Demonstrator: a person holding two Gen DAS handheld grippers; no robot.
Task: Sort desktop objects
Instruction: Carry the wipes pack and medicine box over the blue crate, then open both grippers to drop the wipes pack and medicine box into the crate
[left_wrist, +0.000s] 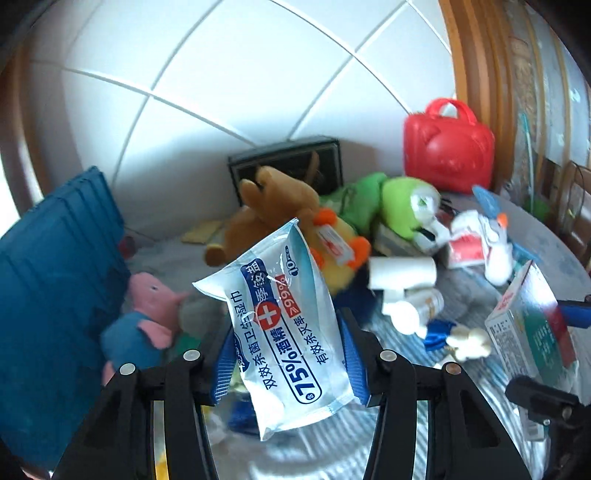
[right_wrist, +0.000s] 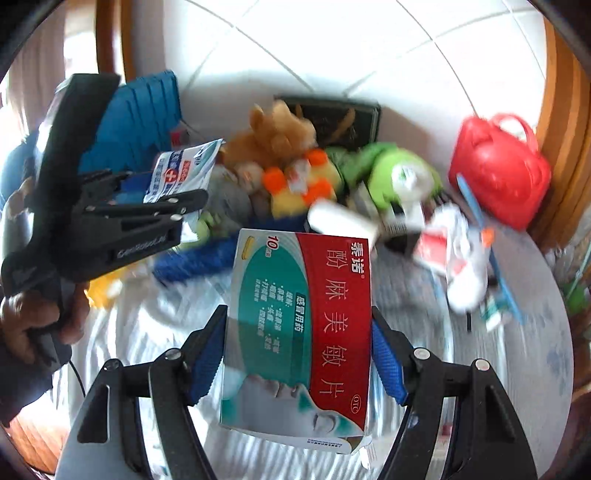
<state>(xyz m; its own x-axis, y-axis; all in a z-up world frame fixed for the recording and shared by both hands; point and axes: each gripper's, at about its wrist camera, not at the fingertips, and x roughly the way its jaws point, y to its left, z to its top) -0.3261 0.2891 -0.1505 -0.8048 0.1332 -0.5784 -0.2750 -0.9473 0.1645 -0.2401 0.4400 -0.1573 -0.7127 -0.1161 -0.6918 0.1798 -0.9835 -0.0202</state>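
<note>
My left gripper (left_wrist: 290, 363) is shut on a clear-and-blue pack of alcohol wipes (left_wrist: 280, 325), held up above the table. The same wipes pack (right_wrist: 181, 171) shows in the right wrist view, clamped in the left gripper (right_wrist: 188, 206) that a hand (right_wrist: 33, 317) holds. My right gripper (right_wrist: 299, 354) is shut on a red-and-green medicine box (right_wrist: 299, 332), its blue pads pressing both long sides. That medicine box (left_wrist: 532, 332) appears at the right edge of the left wrist view.
Plush toys are heaped at the back: brown (left_wrist: 273, 206), green (left_wrist: 402, 206), yellow-orange (left_wrist: 332, 251), pink-blue (left_wrist: 144, 325). A red plastic case (left_wrist: 448, 147) stands back right, a blue crate (left_wrist: 55, 280) at left, a dark box (left_wrist: 288, 162) against the tiled wall. White bottles (left_wrist: 406, 291) and small packs litter the striped cloth.
</note>
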